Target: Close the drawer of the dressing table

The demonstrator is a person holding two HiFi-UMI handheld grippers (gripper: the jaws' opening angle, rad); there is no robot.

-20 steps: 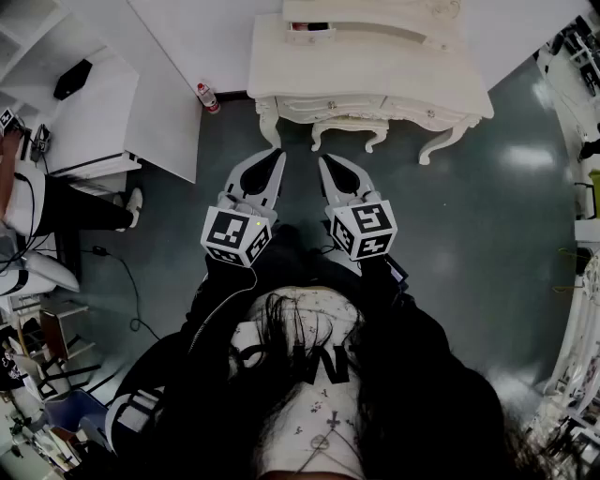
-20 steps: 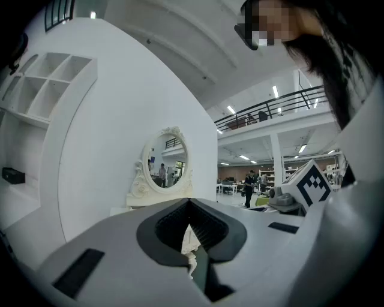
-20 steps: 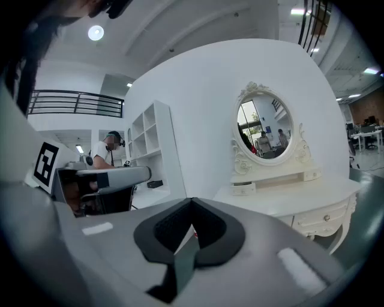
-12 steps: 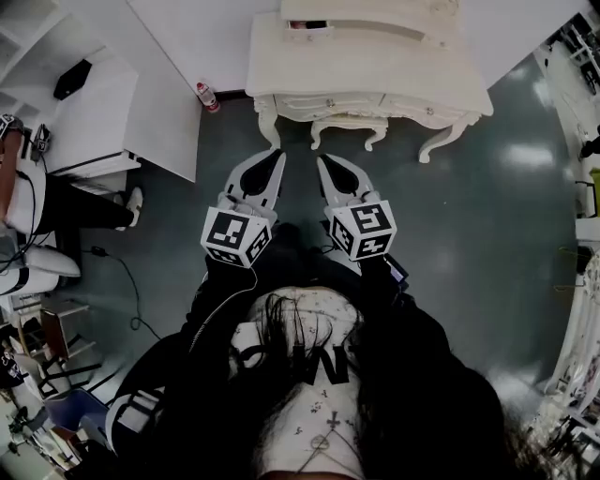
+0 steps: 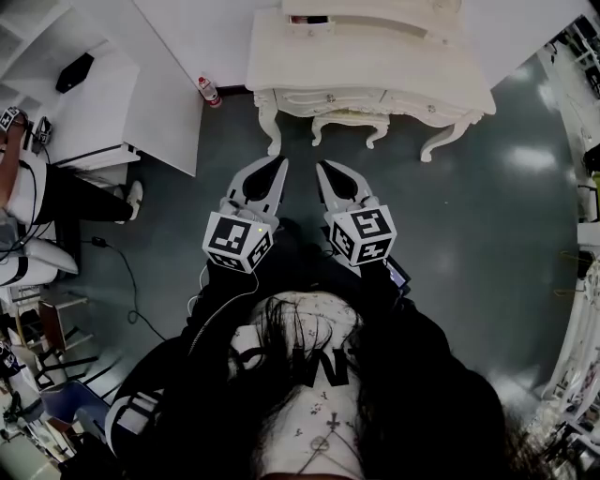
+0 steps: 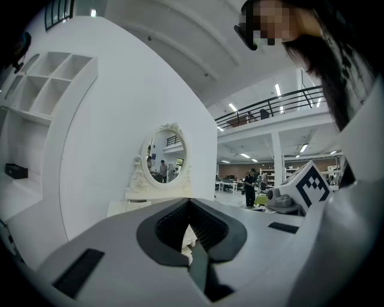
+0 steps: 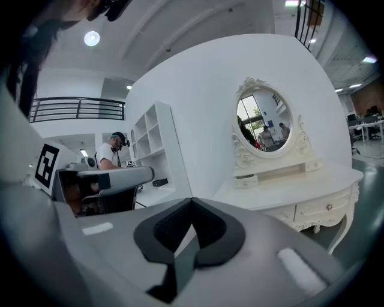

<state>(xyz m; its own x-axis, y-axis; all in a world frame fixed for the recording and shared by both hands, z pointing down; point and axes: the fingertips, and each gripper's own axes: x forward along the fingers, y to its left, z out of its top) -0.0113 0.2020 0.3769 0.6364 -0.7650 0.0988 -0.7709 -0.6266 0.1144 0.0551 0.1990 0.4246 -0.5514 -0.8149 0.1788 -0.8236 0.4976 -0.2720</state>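
Note:
The white dressing table (image 5: 375,66) stands against the wall, well ahead of both grippers. On its top, at the left foot of the mirror unit, a small drawer (image 5: 309,21) is pulled out and shows a dark inside. In the right gripper view this drawer (image 7: 246,180) juts out below the oval mirror (image 7: 264,123). My left gripper (image 5: 279,161) and right gripper (image 5: 323,166) hang side by side over the floor, both shut and holding nothing. The left gripper view shows the mirror (image 6: 164,162) beyond the shut left gripper (image 6: 189,199).
A white stool (image 5: 349,127) is tucked under the table. A water bottle (image 5: 208,92) stands on the floor by the table's left leg. To the left are a white shelf unit (image 5: 94,103), a seated person (image 5: 37,202) and a floor cable (image 5: 131,291).
The head view has shifted slightly, so the table sits a little higher in frame. Both grippers stay shut and side by side.

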